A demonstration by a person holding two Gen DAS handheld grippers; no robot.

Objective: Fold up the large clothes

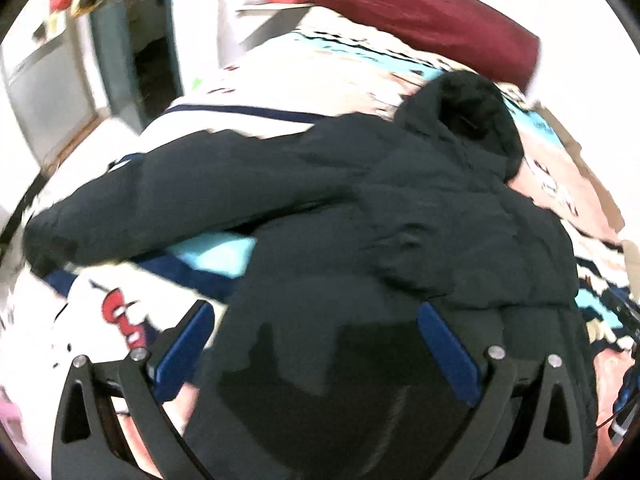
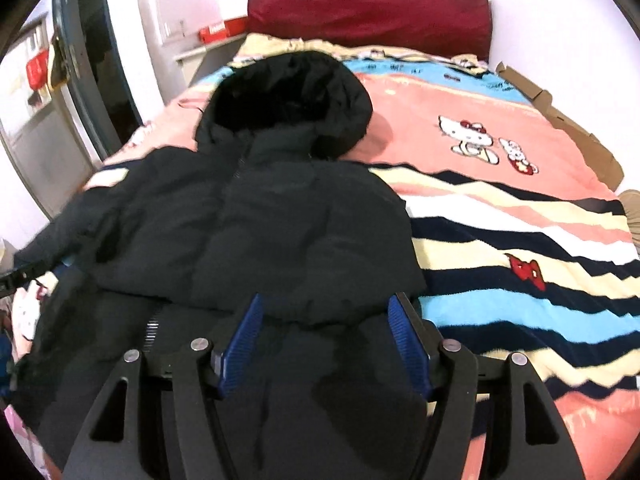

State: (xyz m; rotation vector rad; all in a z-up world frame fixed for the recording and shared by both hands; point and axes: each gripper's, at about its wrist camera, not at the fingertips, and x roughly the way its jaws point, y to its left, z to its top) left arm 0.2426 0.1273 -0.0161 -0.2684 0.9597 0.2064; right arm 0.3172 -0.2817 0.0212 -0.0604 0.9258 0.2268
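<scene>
A: Where's the bulky black hooded puffer jacket (image 2: 280, 208)?

B: Spread on the bed's striped pink, blue and cream cartoon-cat blanket (image 2: 520, 248), hood farthest ahead of both pairs of fingers, hem beneath them.

A: And the fingers?

B: The left gripper (image 1: 316, 320) is spread wide over the lower jacket; the right gripper (image 2: 326, 312) is also parted, gripping nothing.

A: Anything nearby?

B: One sleeve (image 1: 140, 200) stretches left of the left fingers. A dark red padded headboard (image 2: 368, 12) lies beyond the hood, brown cardboard (image 2: 568, 120) far right.

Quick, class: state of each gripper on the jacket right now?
Left gripper: open, holding nothing, above the black jacket.
Right gripper: open, holding nothing, above the jacket.
</scene>
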